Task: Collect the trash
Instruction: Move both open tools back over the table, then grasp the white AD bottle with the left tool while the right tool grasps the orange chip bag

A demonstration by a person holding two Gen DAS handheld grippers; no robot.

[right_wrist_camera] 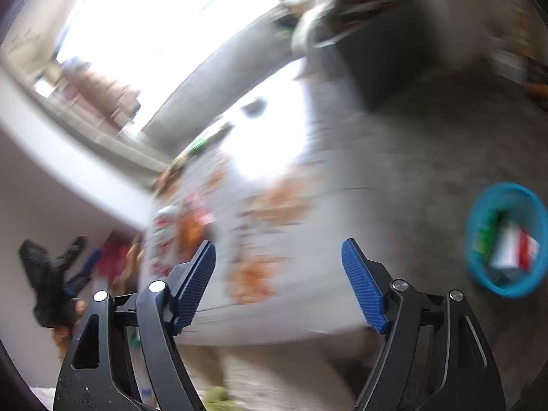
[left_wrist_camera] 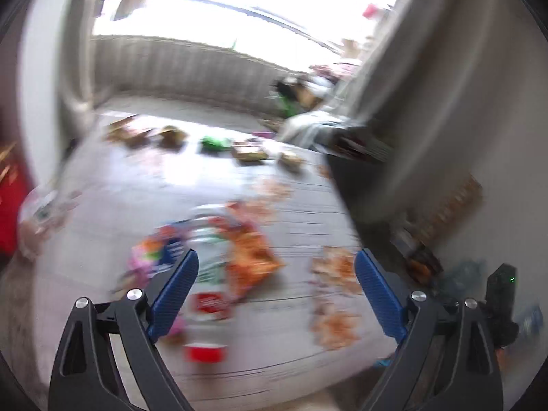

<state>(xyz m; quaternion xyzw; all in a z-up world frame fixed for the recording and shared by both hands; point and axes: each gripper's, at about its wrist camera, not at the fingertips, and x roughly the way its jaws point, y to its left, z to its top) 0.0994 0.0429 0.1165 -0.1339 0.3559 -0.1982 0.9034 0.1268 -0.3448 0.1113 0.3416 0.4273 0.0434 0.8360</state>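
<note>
Trash point(left_wrist_camera: 239, 239): found strewn over bench point(left_wrist_camera: 102, 205), on a pale cloth with orange print. Both views heavily blurred, so fine detail not recoverable.

Near edge of bench, left wrist view: noted orange wrapper point(left_wrist_camera: 255, 257) lying beside a clear bottle point(left_wrist_camera: 210, 274) with red label and red cap. Saw pink-and-blue wrapper point(left_wrist_camera: 157, 257) just to the left of the bottle, touching or overlapping it; could not tell which. Along far edge: logged a green piece point(left_wrist_camera: 214, 144) between several brown items point(left_wrist_camera: 250, 152), kind not legible.

Left tongs point(left_wrist_camera: 276, 257): recorded wide apart, blue pads pressing on nothing, held above the near pile. Bottle and orange wrapper seen through the gap, below the pads.

Right tongs point(right_wrist_camera: 278, 245): likewise recorded apart, nothing between the pads, held above the bench corner and angled downward.

Right wrist view: found blue basin point(right_wrist_camera: 479, 205) on the floor point(right_wrist_camera: 428, 137), well apart from the bench, to the right of the tongs. Inside it: noted a white-and-red carton point(right_wrist_camera: 510, 250) and something green point(right_wrist_camera: 486, 236) beside it. Rest of contents too smeared to name.
</note>
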